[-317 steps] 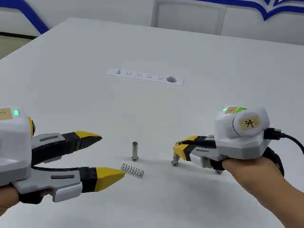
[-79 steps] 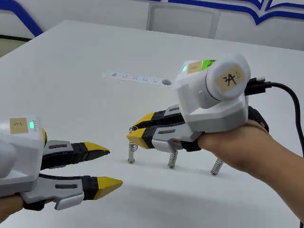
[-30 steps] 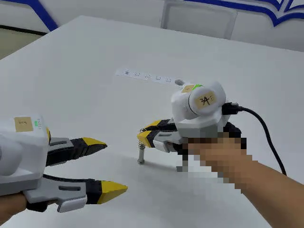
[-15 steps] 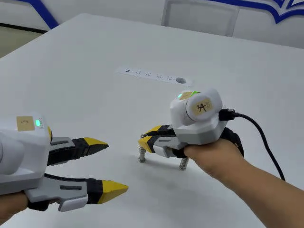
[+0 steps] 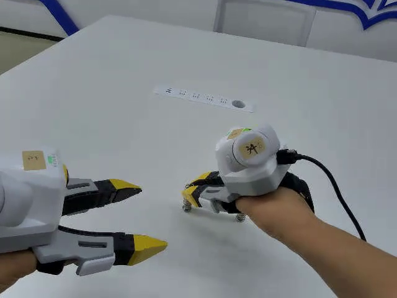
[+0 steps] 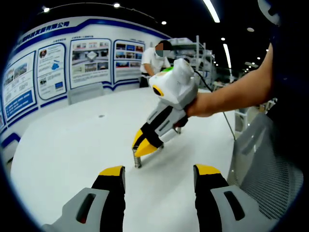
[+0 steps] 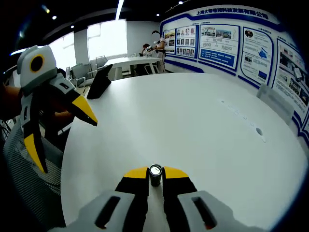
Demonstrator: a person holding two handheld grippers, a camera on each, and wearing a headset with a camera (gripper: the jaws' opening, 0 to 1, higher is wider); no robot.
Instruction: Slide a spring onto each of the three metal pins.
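Metal pin (image 7: 155,170) nipped between nearly closed right tongs (image 5: 191,196), left tongs (image 5: 152,217) spread wide, well apart from it

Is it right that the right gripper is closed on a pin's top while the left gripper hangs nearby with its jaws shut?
Not quite. The left gripper has its jaws wide apart, not shut, as the left gripper view shows. The rest holds: the right gripper is closed on the top of a pin.
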